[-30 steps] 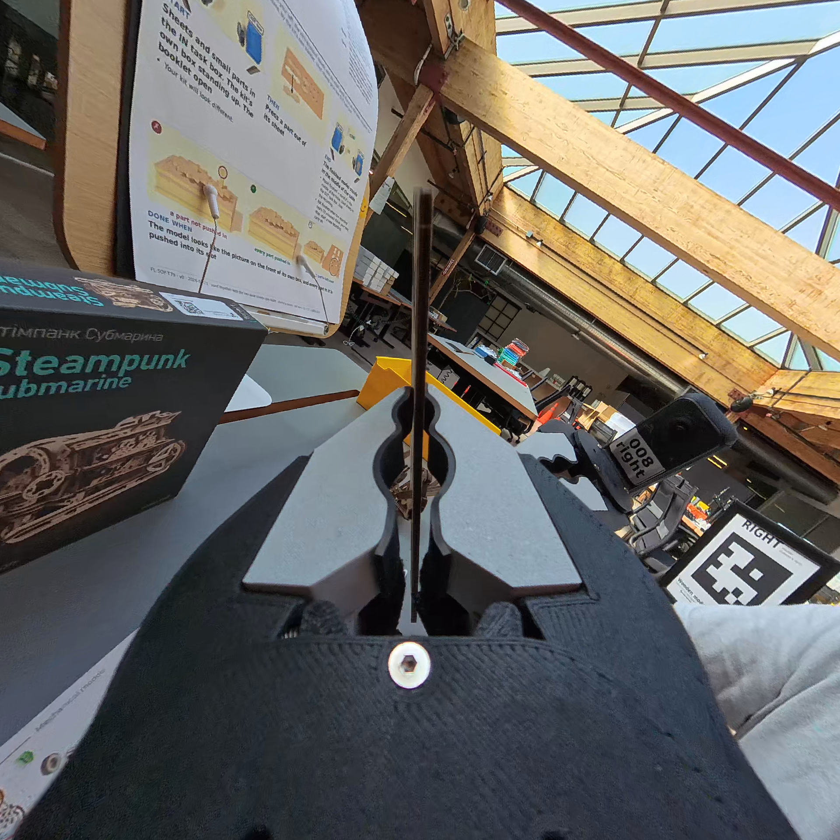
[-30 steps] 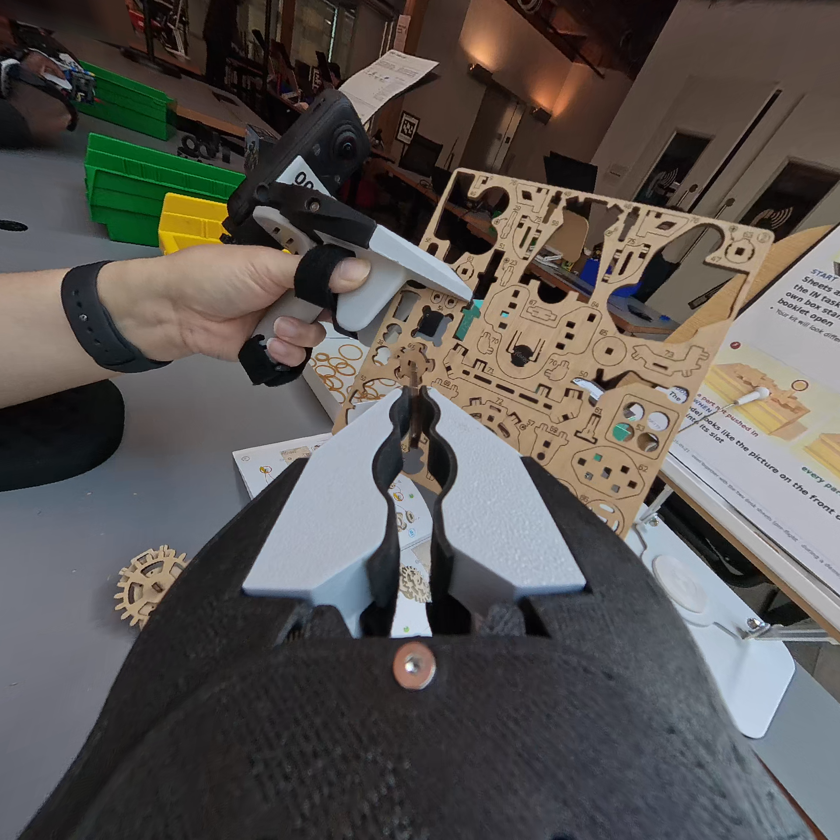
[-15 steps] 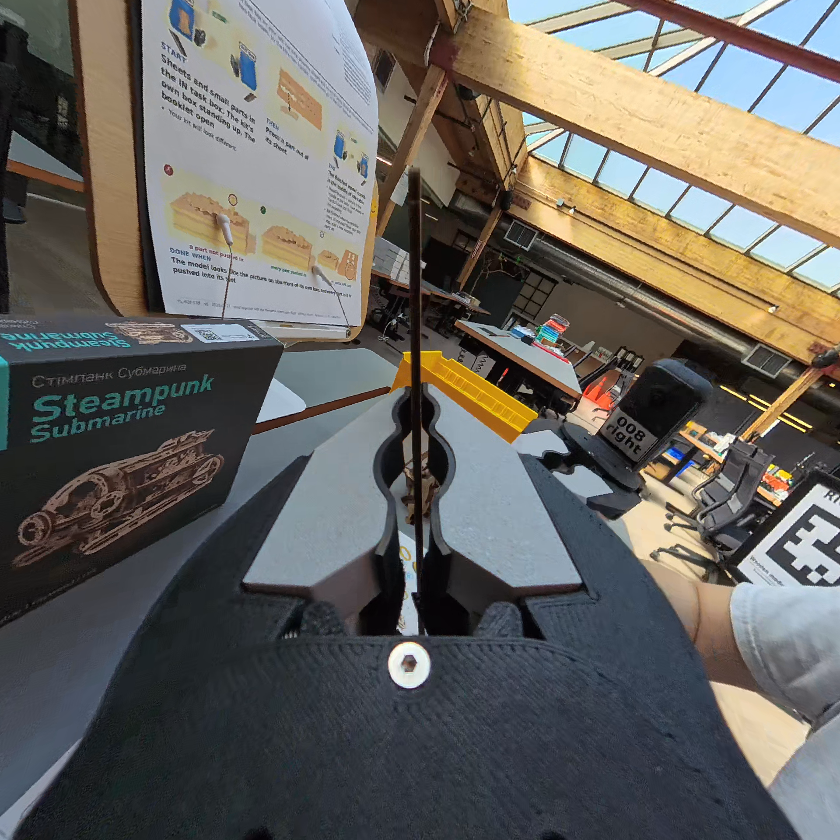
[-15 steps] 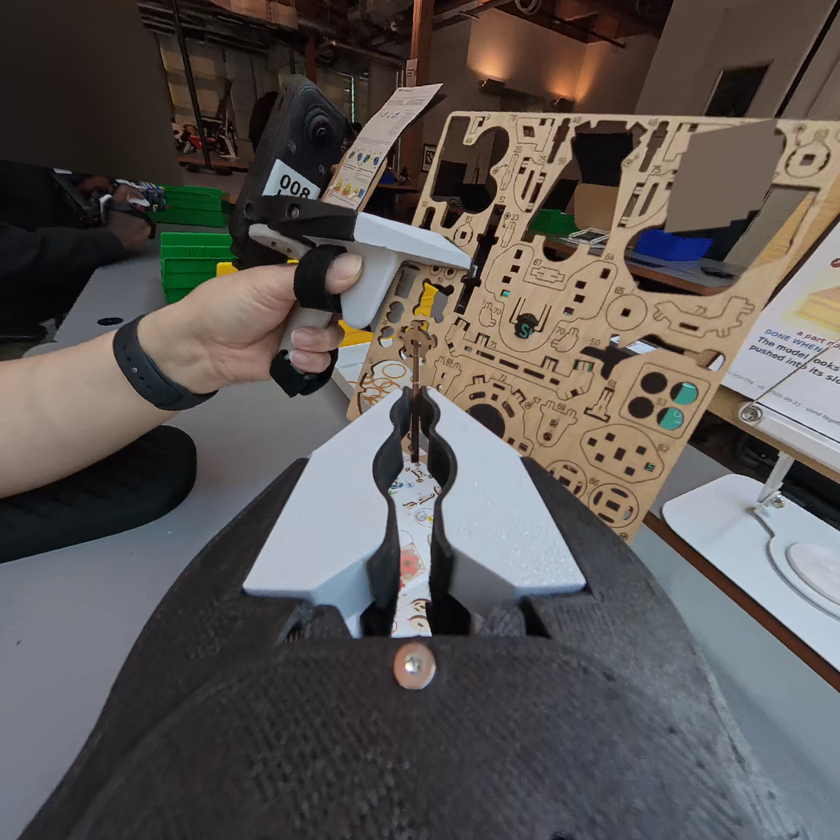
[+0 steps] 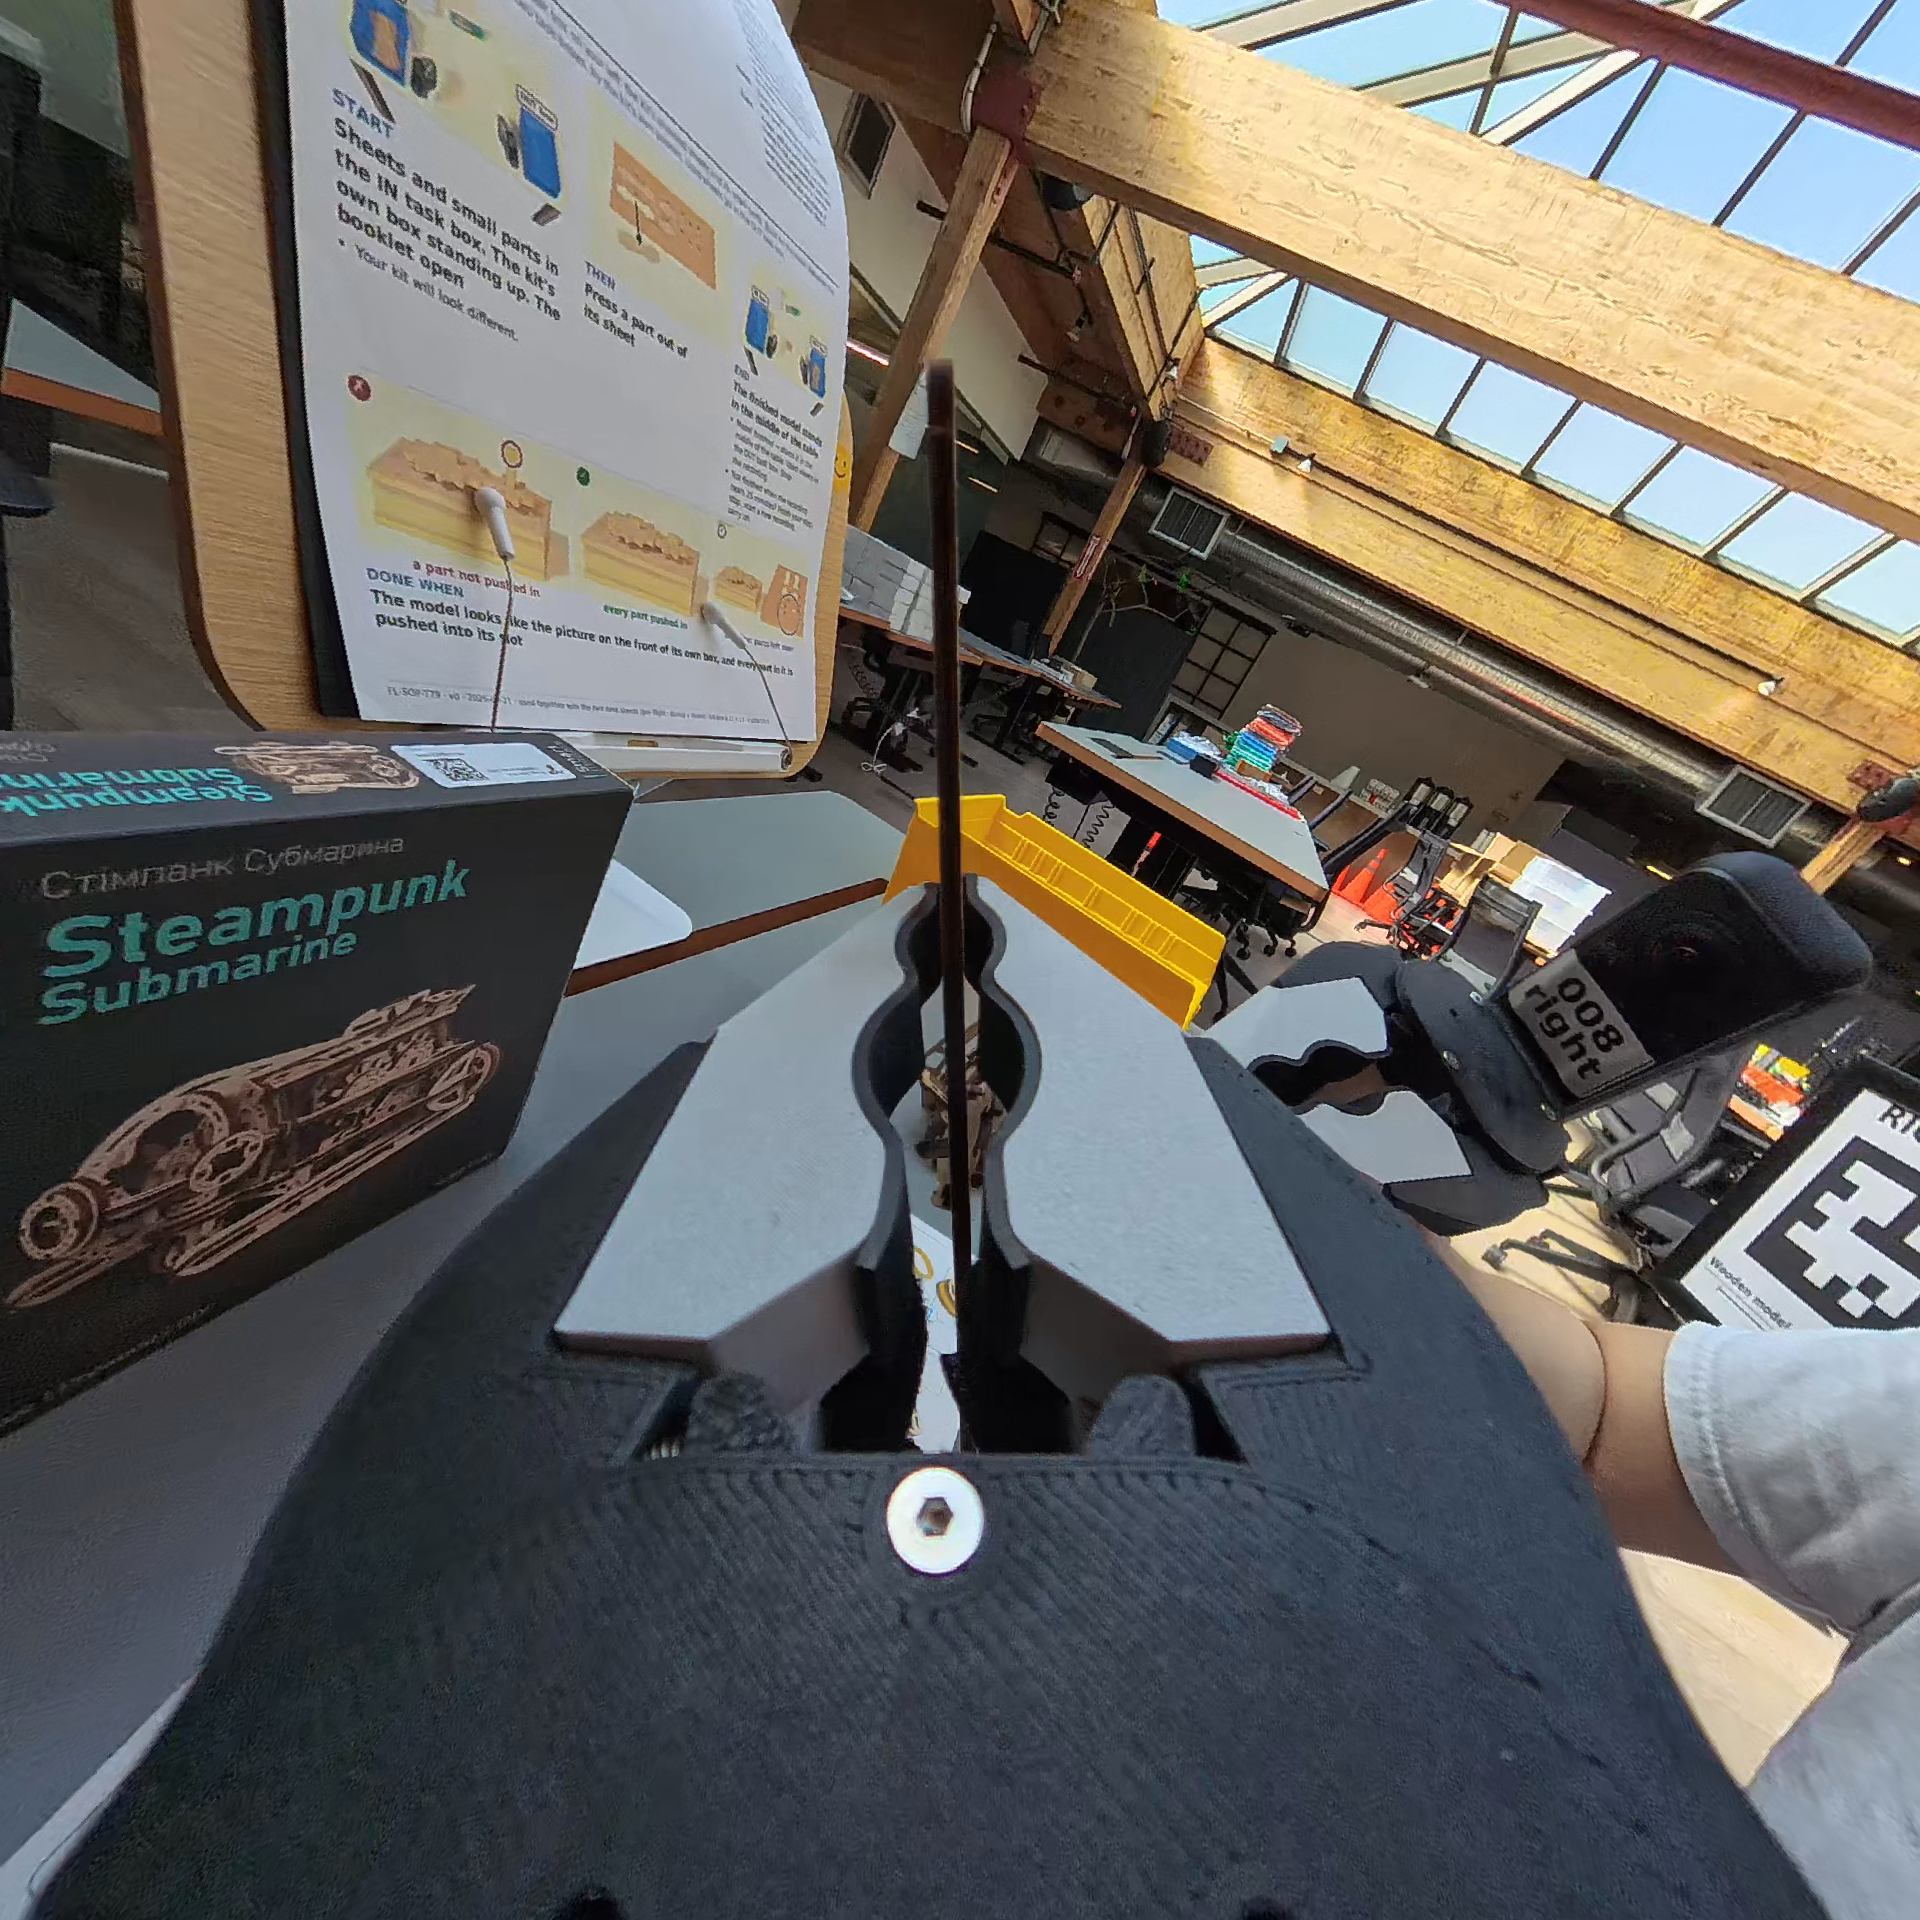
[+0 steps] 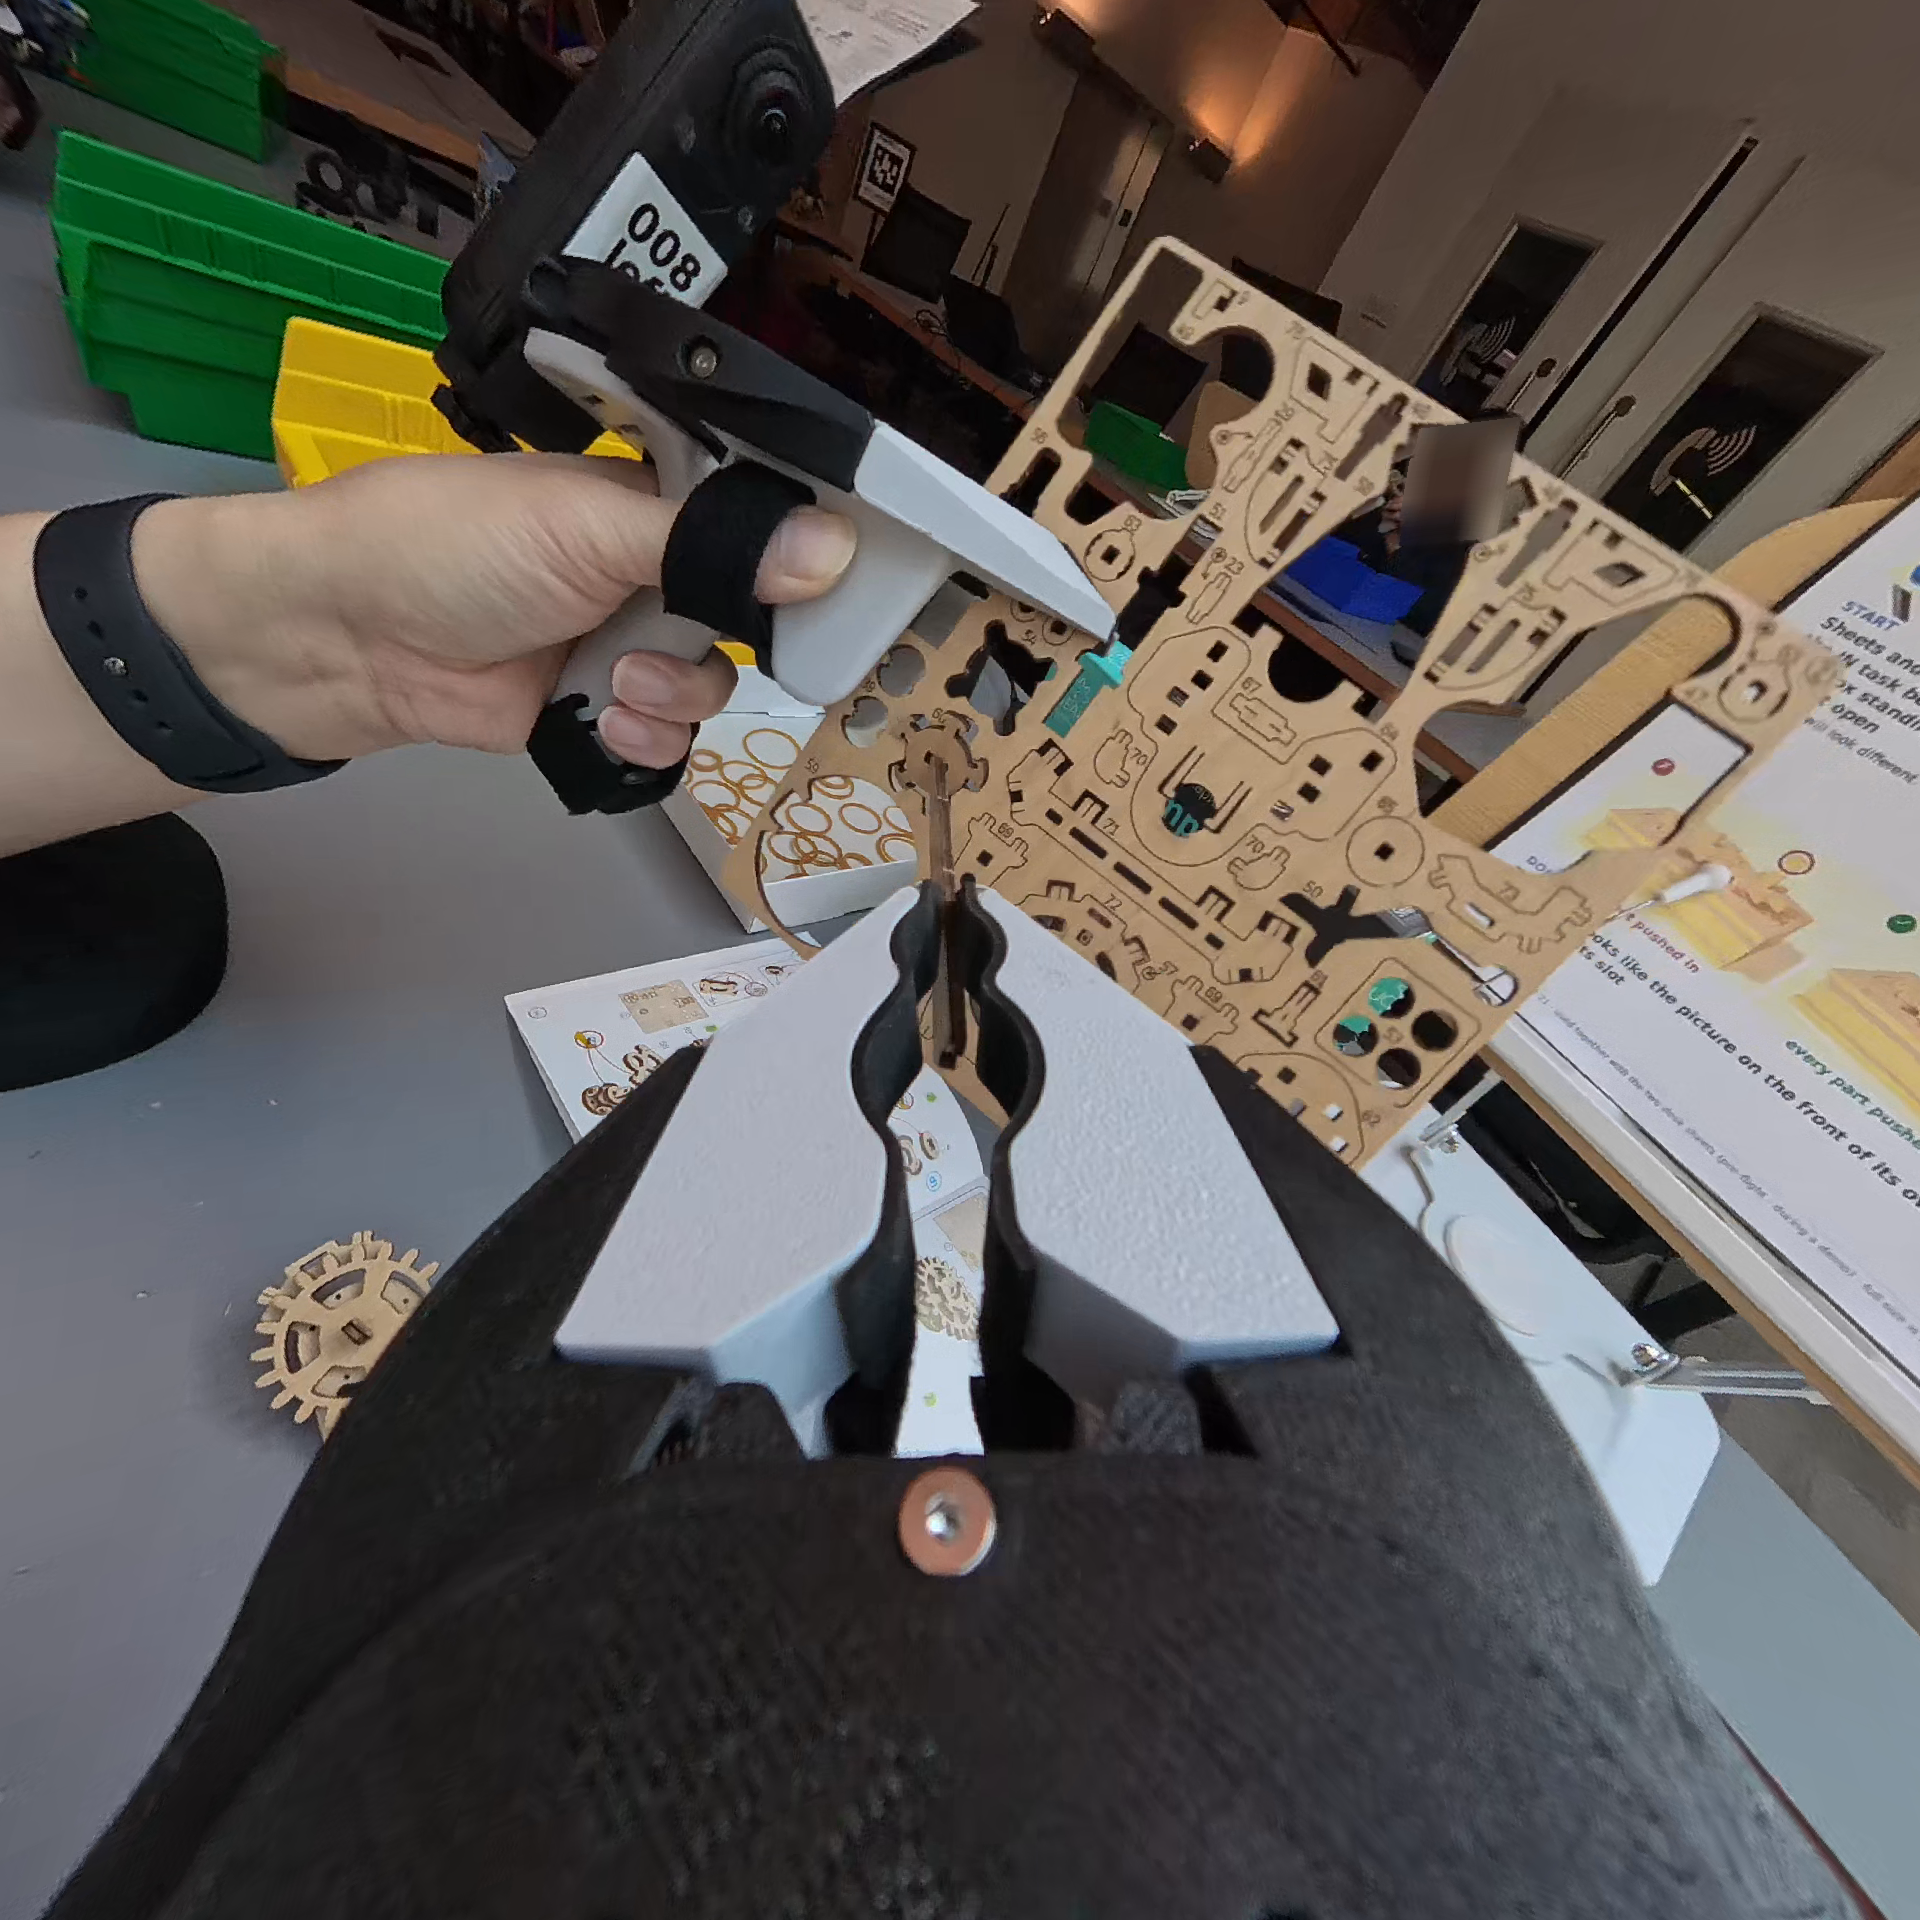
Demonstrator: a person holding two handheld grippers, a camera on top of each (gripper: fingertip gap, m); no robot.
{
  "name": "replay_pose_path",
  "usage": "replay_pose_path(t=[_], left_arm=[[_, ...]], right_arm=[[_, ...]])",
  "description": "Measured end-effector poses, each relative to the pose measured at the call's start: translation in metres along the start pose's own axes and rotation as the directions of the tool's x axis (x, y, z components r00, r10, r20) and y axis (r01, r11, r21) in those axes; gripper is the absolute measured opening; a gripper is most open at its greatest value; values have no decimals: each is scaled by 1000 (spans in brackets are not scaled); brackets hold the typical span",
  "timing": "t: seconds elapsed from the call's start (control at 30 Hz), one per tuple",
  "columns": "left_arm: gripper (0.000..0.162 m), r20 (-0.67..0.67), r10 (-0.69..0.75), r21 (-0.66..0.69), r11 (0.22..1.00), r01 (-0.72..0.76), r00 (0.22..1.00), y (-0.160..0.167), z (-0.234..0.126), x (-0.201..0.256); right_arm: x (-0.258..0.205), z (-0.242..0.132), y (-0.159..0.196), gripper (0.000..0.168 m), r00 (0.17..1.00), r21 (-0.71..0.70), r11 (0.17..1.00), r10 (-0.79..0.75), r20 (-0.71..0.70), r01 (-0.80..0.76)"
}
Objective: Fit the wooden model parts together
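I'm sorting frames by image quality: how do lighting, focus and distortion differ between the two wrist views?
Left wrist view: bright skylight backlights the wooden sheet, so its edge reads as a dark line; beams bow with wide-angle distortion. Right wrist view: dim, even indoor light, the sheet sharp and evenly lit, the black mount at the bottom soft, a mosaic patch behind the sheet. Both the left gripper and the right gripper look sharp.

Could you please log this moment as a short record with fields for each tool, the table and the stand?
left tool: shut on the flat, laser-cut tan plywood parts sheet, held upright
right tool: shut on a thin wooden shaft with a small gear-shaped head, close in front of the sheet
table: loose tan wooden gear, open instruction booklet
stand: printed instruction page
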State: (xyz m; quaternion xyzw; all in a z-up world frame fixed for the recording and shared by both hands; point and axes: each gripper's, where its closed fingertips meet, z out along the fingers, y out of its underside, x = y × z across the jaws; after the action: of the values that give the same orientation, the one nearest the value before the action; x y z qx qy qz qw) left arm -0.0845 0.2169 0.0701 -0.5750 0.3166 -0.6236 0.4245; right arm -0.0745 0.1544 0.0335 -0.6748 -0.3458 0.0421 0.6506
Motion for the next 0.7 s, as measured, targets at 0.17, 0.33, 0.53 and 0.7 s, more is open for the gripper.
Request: replay_pose_path(t=[0.17, 0.33, 0.53, 0.7], left_arm=[[1, -70, -70, 59, 996, 74, 995, -14, -8, 5], [0, -79, -41, 57, 997, 45, 996, -14, -7, 7], [1, -30, 151, -93, 984, -154, 988, 12, 9, 16], [0, -3, 100, -49, 994, -100, 995, 7, 6, 10]], right_arm=[[7, -5, -4, 2, 971, 119, 969, 199, 133, -215], [17, -5, 4, 1, 885, 173, 880, 396, 243, -441], [17, -12, -13, 0, 905, 188, 894, 365, 217, -406], [18, -5, 3, 0, 897, 113, 905, 379, 227, -410]])
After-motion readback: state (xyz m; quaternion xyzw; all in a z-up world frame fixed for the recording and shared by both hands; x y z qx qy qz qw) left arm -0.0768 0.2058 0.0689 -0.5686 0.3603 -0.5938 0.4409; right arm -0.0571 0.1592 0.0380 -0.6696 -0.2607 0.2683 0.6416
